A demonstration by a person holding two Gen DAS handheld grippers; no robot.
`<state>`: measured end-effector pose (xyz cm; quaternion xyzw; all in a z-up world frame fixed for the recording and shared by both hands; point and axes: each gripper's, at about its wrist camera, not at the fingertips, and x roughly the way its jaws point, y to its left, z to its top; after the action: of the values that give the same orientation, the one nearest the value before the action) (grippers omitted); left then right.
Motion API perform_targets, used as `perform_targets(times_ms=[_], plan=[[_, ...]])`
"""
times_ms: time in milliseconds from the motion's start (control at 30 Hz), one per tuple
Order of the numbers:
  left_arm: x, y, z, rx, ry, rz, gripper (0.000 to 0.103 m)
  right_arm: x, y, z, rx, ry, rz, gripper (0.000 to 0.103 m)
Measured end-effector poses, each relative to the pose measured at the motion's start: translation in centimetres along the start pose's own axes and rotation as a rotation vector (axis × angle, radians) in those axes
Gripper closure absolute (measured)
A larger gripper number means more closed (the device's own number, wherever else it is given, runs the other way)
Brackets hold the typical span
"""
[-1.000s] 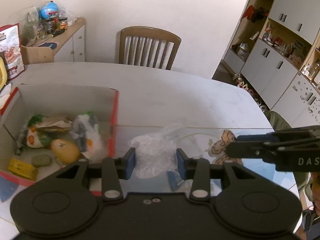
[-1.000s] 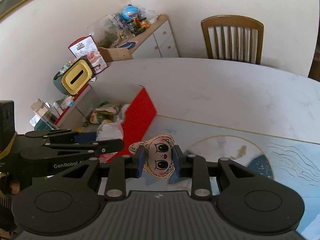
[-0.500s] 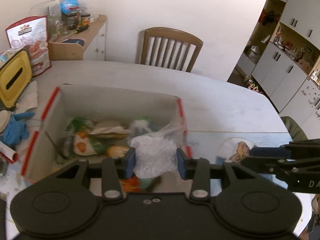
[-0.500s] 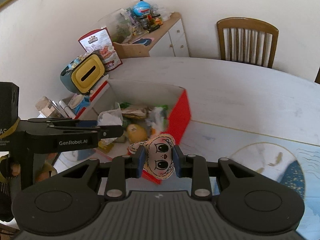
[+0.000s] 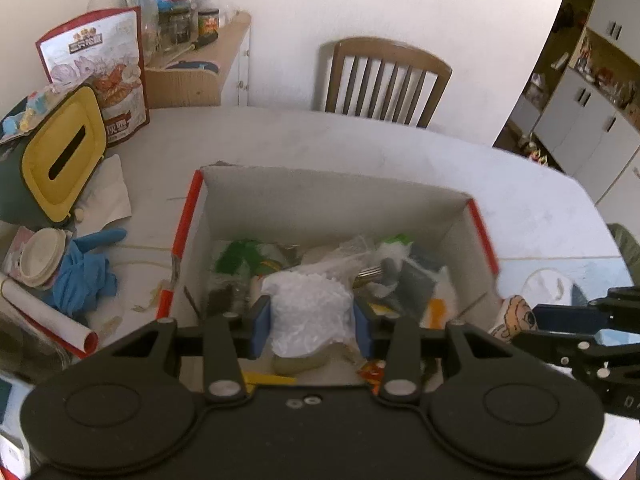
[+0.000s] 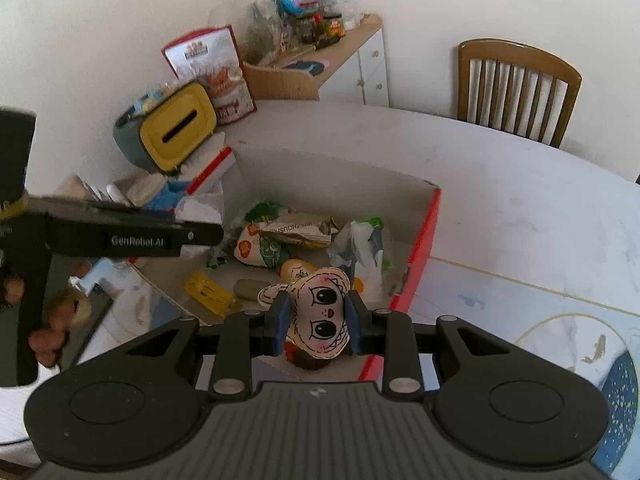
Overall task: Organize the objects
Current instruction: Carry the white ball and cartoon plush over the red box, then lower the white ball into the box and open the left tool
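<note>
Both loads carried over the red-edged box, ready to drop.

Left gripper clenched on the white plastic bag, right gripper clamped on the cartoon-face pouch. Best released low, over bare floor near the yellow packet. Red right wall close beside the pouch; left gripper crowding the box's left side; far half roomier.

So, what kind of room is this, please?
Most likely a home dining room: a large white table with a wooden chair behind it, white cupboards at the right, and a low sideboard crowded with jars.
</note>
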<state>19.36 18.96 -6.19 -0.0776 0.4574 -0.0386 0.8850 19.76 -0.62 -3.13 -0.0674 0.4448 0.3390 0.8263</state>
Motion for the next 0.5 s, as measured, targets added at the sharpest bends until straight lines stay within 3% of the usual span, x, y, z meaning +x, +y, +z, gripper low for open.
perform_targets(times_ms=[500], plan=[[6.0, 0.7, -1.3, 0.135, 0.190, 0.017, 0.062, 8.4, 1.8, 0.0, -0.037, 0.158, -0.057, 0.075]])
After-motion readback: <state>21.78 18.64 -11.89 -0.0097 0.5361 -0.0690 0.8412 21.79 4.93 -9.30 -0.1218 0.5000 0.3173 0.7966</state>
